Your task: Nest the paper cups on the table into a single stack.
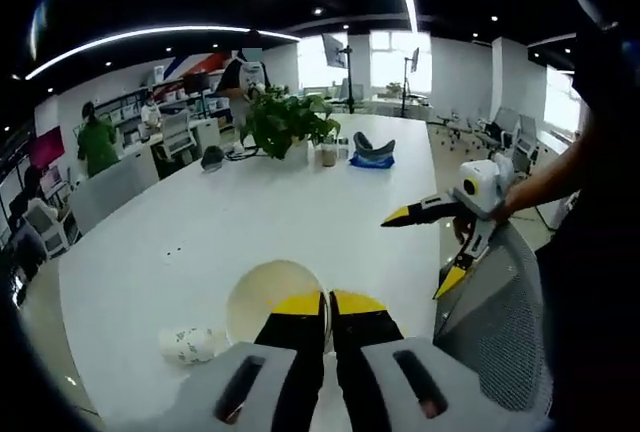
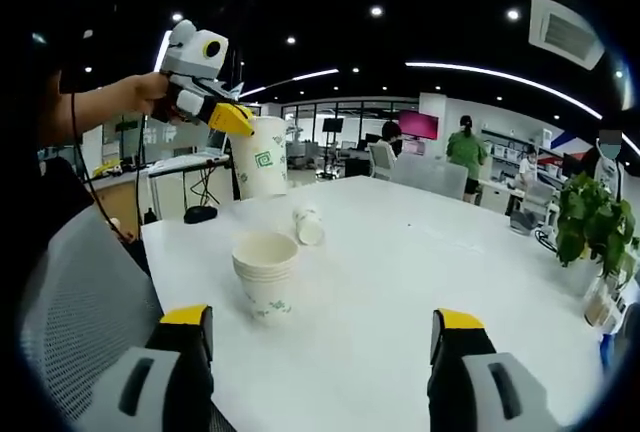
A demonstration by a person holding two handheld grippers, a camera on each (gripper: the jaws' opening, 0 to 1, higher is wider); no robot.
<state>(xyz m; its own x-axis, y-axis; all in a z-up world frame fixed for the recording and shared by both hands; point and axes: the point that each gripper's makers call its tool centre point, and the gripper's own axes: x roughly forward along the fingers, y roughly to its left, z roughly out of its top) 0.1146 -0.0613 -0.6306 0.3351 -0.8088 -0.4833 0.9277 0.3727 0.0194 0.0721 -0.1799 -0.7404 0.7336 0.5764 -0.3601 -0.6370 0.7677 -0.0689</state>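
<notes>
Broadly, a white table (image 2: pixel 420 282) is filling the lower half of the right gripper view. At lower left centre a stack of cups (image 2: pixel 265 274) is standing upright; a loose cup (image 2: pixel 308 224) is lying on its side just behind it. At upper left the left gripper (image 2: pixel 232 118) is pinching a raised cup (image 2: pixel 260 157) by its rim, well above the stack. The right gripper (image 2: pixel 325 337), along the bottom edge, is standing wide and empty. Likely hazards: the raised cup coming down off-centre and tipping the light stack, or the thin rim slipping from the narrow pinch; the loose cup may roll if nudged.
</notes>
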